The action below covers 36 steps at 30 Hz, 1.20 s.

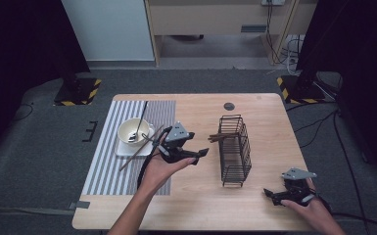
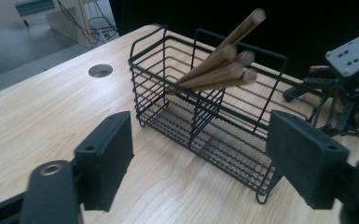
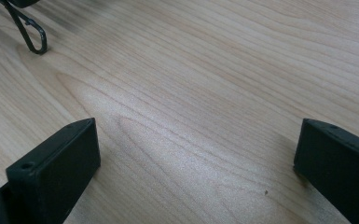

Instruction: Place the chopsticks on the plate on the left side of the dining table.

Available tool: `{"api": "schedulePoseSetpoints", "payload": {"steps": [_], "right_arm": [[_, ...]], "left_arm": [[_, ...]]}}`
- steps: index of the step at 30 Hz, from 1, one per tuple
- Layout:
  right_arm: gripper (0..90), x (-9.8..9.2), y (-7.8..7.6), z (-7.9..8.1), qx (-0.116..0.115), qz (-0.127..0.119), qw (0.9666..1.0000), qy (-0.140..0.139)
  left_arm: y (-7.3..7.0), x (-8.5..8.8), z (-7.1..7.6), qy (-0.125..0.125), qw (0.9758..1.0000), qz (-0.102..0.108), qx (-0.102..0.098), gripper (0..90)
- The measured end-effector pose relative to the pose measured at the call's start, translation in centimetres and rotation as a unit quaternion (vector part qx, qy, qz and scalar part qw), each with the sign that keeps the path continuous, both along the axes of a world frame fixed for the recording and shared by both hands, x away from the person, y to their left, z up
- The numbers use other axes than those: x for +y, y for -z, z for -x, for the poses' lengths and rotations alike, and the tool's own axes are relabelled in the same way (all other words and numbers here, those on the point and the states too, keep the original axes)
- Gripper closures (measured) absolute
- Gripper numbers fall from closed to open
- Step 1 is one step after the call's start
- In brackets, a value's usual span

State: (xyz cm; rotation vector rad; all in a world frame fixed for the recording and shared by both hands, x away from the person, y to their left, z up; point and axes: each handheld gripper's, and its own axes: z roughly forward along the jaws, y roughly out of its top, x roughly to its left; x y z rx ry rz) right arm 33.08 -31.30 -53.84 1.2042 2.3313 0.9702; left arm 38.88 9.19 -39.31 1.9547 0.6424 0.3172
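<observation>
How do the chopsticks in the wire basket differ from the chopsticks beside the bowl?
The chopsticks in the wire basket lean steeply, their ends poking above the rim of the black wire basket; the chopsticks beside the bowl lie nearly flat, propped across the white plate and the striped mat. The first form a tight bundle of several sticks; the second look like a looser pair, though the exact number cannot be told. Both are long brown wooden sticks.

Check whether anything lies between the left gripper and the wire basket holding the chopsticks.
Nothing visible does. The left gripper is open and empty, facing the wire basket across bare table. The chopsticks lean inside the basket's far compartment.
</observation>
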Motion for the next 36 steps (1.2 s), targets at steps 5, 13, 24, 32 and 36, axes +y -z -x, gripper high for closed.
{"api": "schedulePoseSetpoints", "payload": {"steps": [5,13,24,32,36], "right_arm": [[0.2,0.0,0.0,0.0,0.000,0.000,1.0000,0.000],[0.2,0.0,0.0,0.0,0.000,0.000,1.0000,0.000],[0.2,0.0,0.0,0.0,0.000,0.000,1.0000,0.000],[0.2,0.0,0.0,0.0,0.000,0.000,1.0000,-0.001],[0.2,0.0,0.0,0.0,0.000,0.000,1.0000,-0.001]], "left_arm": [[-0.8,-1.0,0.1,0.009,0.9999,-0.003,-0.006,24.8],[-1.6,-2.9,-0.4,0.012,0.9997,-0.011,-0.019,23.2],[-2.4,-4.6,-1.2,0.014,0.9989,-0.034,-0.027,27.8],[-2.7,-5.7,-1.6,0.015,0.9984,-0.039,-0.037,35.5],[-2.8,-6.3,-1.6,0.019,0.9978,-0.051,-0.037,41.6]]}}
